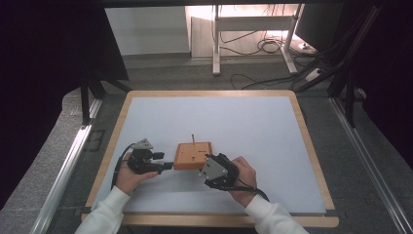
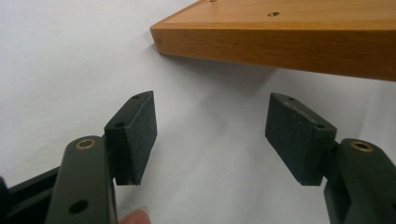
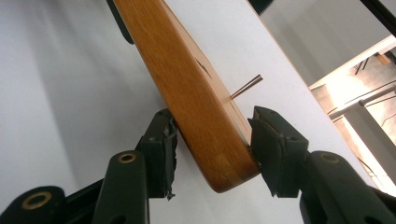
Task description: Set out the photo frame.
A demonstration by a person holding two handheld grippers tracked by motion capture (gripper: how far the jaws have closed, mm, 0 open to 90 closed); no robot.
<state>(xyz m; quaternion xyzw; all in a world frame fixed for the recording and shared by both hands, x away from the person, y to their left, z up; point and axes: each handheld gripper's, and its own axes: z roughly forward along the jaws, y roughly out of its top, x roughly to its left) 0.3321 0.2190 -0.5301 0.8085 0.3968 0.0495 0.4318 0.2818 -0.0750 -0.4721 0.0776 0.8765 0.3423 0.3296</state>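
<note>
A square orange-brown wooden block [image 1: 193,155] lies near the front of the white mat [image 1: 234,117]. A thin peg [image 1: 193,138] stands up from its far side. My right gripper [image 1: 206,165] is shut on the block's near right corner; in the right gripper view its pads clamp the block [image 3: 187,79] from both faces, with the peg [image 3: 246,86] behind. My left gripper [image 1: 168,165] sits just left of the block, open and holding nothing. In the left gripper view the block's edge [image 2: 280,42] lies beyond the spread jaws of that gripper [image 2: 210,135], and the edge looks slightly raised off the mat.
The mat lies on a wood-rimmed table [image 1: 311,156] with much bare surface behind and beside the block. Metal rails [image 1: 68,161] run along both sides. A desk frame and cables [image 1: 263,46] stand on the floor beyond.
</note>
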